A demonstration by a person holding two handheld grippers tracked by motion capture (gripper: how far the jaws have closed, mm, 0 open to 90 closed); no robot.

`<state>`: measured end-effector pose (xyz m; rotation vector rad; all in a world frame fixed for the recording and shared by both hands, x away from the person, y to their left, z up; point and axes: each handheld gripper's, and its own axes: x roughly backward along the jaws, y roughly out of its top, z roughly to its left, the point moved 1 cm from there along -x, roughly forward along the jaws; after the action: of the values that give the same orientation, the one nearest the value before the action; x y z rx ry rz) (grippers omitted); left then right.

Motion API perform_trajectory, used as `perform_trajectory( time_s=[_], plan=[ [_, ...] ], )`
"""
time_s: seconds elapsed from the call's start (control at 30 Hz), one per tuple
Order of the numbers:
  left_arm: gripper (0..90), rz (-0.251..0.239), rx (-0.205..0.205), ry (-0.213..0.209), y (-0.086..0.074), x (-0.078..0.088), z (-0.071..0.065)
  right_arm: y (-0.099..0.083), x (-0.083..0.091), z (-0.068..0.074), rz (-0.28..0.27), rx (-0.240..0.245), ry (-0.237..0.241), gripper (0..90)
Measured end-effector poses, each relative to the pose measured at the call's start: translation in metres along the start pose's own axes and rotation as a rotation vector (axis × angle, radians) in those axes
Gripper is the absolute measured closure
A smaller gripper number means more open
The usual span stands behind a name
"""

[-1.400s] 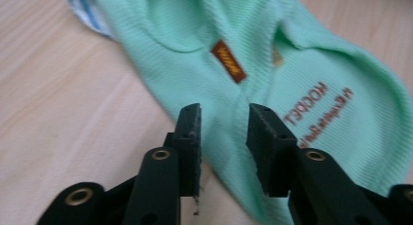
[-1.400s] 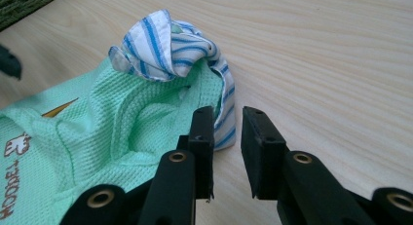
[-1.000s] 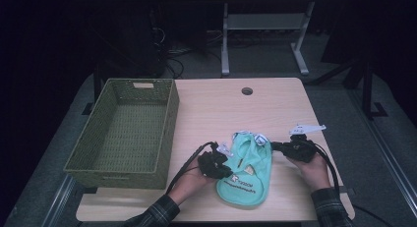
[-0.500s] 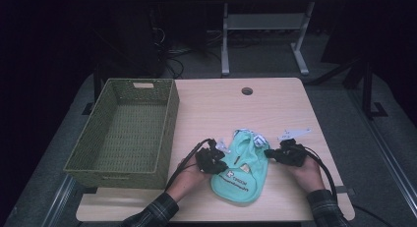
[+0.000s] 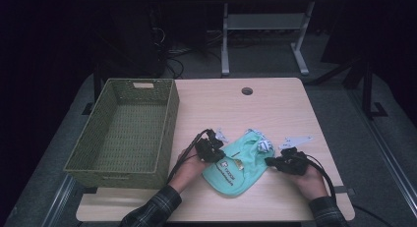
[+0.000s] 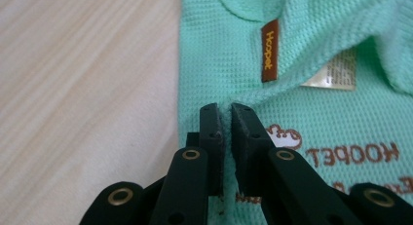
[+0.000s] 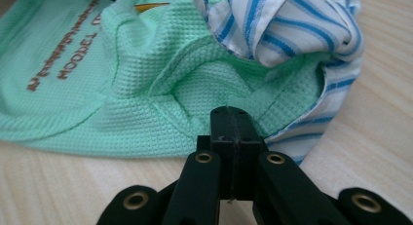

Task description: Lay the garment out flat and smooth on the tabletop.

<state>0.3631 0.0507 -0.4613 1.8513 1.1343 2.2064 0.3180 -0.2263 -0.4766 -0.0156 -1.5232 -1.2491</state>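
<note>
Lower centre of high view: mint waffle-knit garment (image 5: 236, 165) flat on pale wood tabletop (image 5: 236, 109). Left hand-held gripper (image 5: 212, 151) pinches its left edge; right hand-held gripper (image 5: 275, 162) clamps its right hem beside striped blue-white lining (image 5: 263, 146). Farther left: green woven rectangular basket (image 5: 169, 119).

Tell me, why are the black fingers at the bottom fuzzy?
Left gripper view: the black jaws sit too near the lens, so they blur, while the mint-green waffle-knit garment stays sharp. Right gripper view: same blur. High view: dim, dark room behind.
</note>
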Motion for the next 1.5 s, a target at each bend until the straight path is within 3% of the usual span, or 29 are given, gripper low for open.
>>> perform_trajectory(
  time_s=[0.13,0.33,0.5,0.67,0.77,0.93,1.23,1.5],
  plan=[
    [81.0,-0.013,0.016,-0.011,0.0,-0.001,0.003,-0.001,0.005,0.002,-0.001,0.002,-0.002,88.3],
    [72.3,-0.058,0.03,-0.039,0.001,0.011,0.001,0.005,0.024,-0.003,-0.07,-0.005,-0.03,81.6],
    [62.8,-0.09,0.004,-0.07,0.004,0.021,-0.009,0.013,0.039,-0.016,-0.124,-0.049,-0.063,79.7],
    [52.4,-0.093,-0.011,-0.09,0.006,0.021,-0.018,0.024,0.043,-0.034,-0.163,-0.116,-0.081,70.2],
    [46.9,-0.094,-0.017,-0.104,0.003,0.022,-0.021,0.032,0.039,-0.042,-0.176,-0.132,-0.094,63.4],
    [38.0,-0.084,-0.014,-0.127,-0.008,0.024,-0.028,0.041,0.025,-0.047,-0.144,-0.151,-0.095,55.2],
    [27.0,-0.04,-0.041,-0.126,-0.026,0.019,-0.041,0.038,-0.008,-0.045,-0.077,-0.155,-0.062,42.1],
    [26.6,-0.023,-0.047,-0.11,-0.028,0.014,-0.042,0.035,-0.024,-0.037,-0.024,-0.137,-0.079,42.2]
  ],
)
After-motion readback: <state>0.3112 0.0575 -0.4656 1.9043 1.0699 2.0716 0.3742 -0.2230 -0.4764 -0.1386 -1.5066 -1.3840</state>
